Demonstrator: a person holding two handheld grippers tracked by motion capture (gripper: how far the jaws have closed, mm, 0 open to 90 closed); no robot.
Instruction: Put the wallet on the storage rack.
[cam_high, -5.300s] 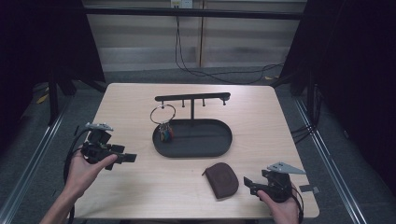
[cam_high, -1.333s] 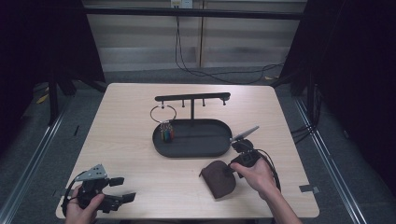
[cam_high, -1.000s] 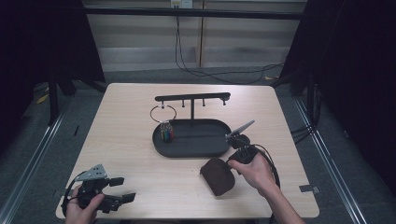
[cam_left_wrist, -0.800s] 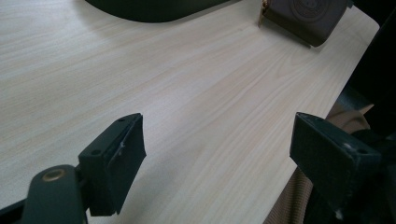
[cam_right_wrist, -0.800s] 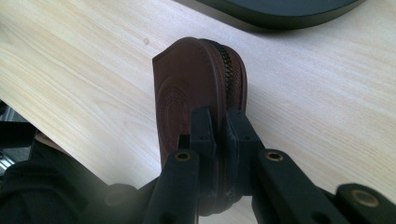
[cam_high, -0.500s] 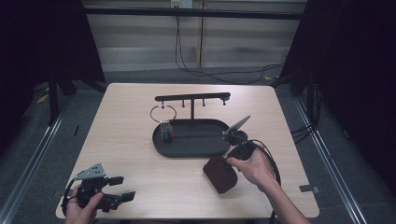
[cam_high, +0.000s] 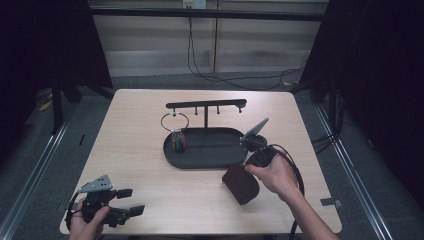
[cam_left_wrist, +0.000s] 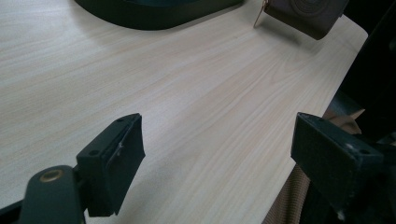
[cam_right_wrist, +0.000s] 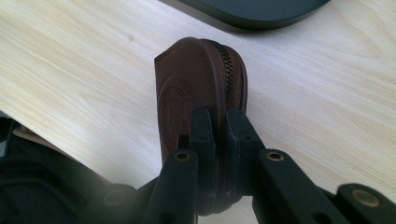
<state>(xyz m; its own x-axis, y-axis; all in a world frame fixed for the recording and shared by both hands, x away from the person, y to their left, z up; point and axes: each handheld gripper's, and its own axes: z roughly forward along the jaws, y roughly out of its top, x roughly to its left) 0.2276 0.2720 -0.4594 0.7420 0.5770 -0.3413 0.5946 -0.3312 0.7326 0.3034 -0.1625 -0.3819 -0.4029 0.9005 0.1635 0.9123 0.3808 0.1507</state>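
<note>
Light wood table (cam_high: 150, 150), dark surround. Brown zip pouch (cam_right_wrist: 196, 88): flat on table earlier, now stood on edge beside black oval tray (cam_high: 172, 152), pinched in closed right tongs (cam_right_wrist: 218, 135). Lift likely next. Left tongs (cam_left_wrist: 215, 154): open, idle, near corner.

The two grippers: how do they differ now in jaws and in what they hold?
The left gripper has open jaws with nothing between them; the right gripper is shut on the brown pouch. The left sits near the table corner; the right is beside the tray. Both have black jaws.
</note>
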